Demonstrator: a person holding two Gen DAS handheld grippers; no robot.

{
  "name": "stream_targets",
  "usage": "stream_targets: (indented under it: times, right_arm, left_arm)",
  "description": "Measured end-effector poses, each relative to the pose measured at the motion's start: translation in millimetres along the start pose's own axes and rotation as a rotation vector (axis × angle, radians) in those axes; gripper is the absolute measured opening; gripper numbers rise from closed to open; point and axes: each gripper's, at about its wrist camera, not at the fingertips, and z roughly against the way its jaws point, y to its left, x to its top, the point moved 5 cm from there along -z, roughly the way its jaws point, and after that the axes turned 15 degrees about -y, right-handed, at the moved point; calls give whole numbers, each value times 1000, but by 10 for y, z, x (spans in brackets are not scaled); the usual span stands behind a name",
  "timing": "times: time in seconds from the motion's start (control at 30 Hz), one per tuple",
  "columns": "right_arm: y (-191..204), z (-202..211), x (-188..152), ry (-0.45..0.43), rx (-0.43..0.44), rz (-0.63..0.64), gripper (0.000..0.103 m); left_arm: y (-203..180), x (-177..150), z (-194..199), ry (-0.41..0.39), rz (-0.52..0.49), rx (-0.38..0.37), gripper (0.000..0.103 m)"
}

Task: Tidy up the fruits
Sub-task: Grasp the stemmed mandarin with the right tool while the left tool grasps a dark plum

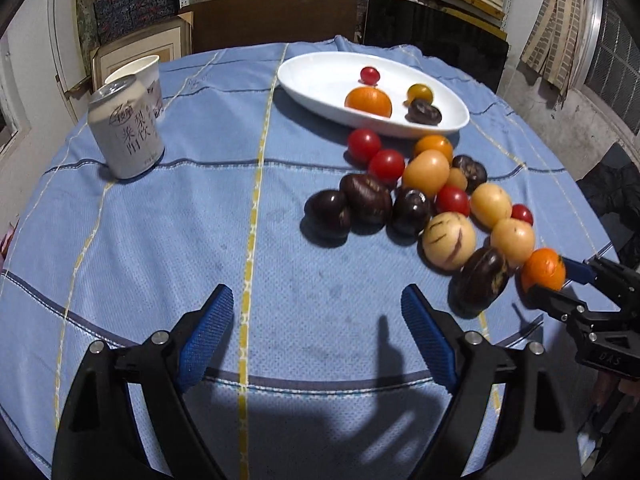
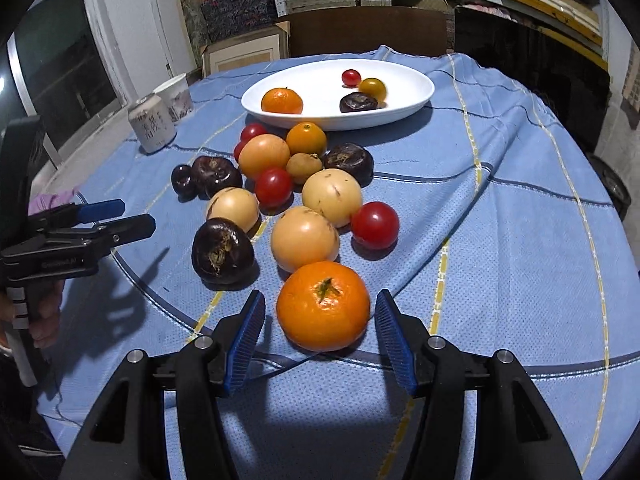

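A white oval plate [image 1: 304, 92] at the back of the blue tablecloth holds a mandarin [image 1: 368, 101], a red cherry tomato [image 1: 369, 75], a yellow tomato [image 1: 420, 93] and a dark purple fruit [image 1: 425, 113]. In front of it lies a loose cluster of several red tomatoes, tan melons and dark purple fruits [image 2: 304, 236]. The nearest mandarin [image 2: 323, 306] rests on the cloth between the blue pads of my right gripper [image 2: 320, 295], with slim gaps on both sides. My left gripper [image 1: 317, 292] stands open over bare cloth, left of the cluster.
A grey drink can [image 1: 126, 132] and a white paper cup [image 1: 140, 70] stand at the table's back left. A dark chair back [image 1: 272, 20] and shelves lie behind the table. The cloth's front edge hangs just below both grippers.
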Motion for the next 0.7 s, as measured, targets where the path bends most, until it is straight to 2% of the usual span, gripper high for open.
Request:
stream_targets:
  times: [0.03, 0.07, 0.17, 0.27, 0.33, 0.4, 0.47, 0.53, 0.6, 0.7]
  right_arm:
    - [17, -26, -12, 7, -28, 26, 49]
    - [24, -36, -12, 6, -41, 39, 47]
    - [35, -22, -9, 1, -46, 44, 46]
    - [26, 19, -4, -9, -15, 8, 46]
    - [33, 47, -9, -14, 5, -5, 46]
    - [48, 62, -20, -13, 19, -12, 46]
    - [52, 78, -26, -13, 28, -17, 46]
    - [39, 83, -24, -12, 36, -27, 46]
    - [30, 78, -21, -13, 36, -31, 46]
    - [24, 78, 4, -18, 42, -37, 46]
  left_arm:
    - [5, -2, -11, 1, -5, 7, 84]
    - [8, 4, -19, 0, -7, 11, 84]
    - [15, 49, -73, 1, -12, 20, 84]
    - [6, 108, -195, 11, -28, 25, 84]
    - [-7, 148, -293, 16, -42, 22, 77]
    - [-32, 181, -389, 31, -52, 8, 61]
    - [-50, 213, -467, 30, -66, 14, 58]
    - [-78, 253, -503, 19, -80, 2, 48]
    - [-100, 281, -514, 16, -84, -15, 30]
    - [-86, 287, -510, 20, -76, -22, 30]
